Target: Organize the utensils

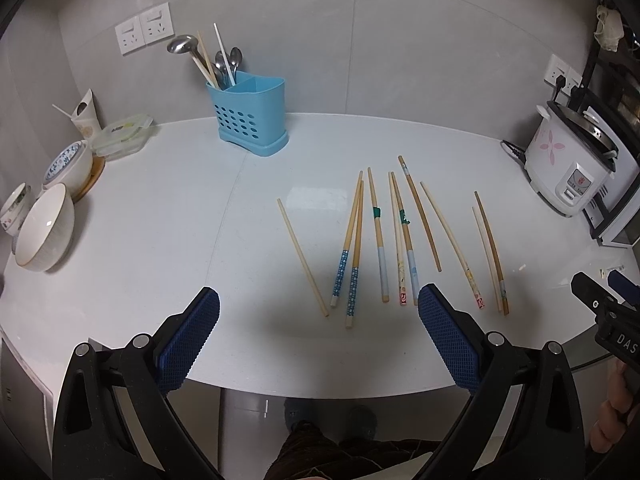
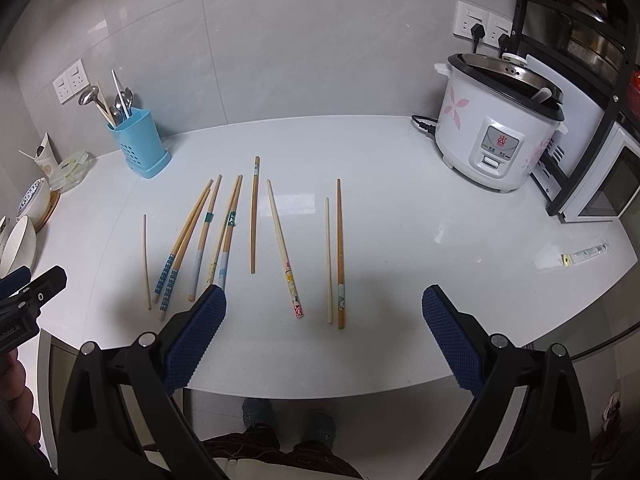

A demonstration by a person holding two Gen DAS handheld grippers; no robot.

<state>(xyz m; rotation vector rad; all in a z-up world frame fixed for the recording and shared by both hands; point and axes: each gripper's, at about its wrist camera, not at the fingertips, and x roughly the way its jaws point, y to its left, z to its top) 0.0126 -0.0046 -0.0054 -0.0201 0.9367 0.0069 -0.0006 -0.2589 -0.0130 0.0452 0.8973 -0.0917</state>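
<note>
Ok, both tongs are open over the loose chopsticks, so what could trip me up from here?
1. The two blue-patterned chopsticks lie crossed and touching, so pinching one will likely drag the other.
2. The blue caddy has a ladle and spoons crowding its left compartment; a chopstick aimed there may snag, while the right one looks free.
3. The left tongs and right tongs hover side by side near the counter's front edge and could collide.
</note>
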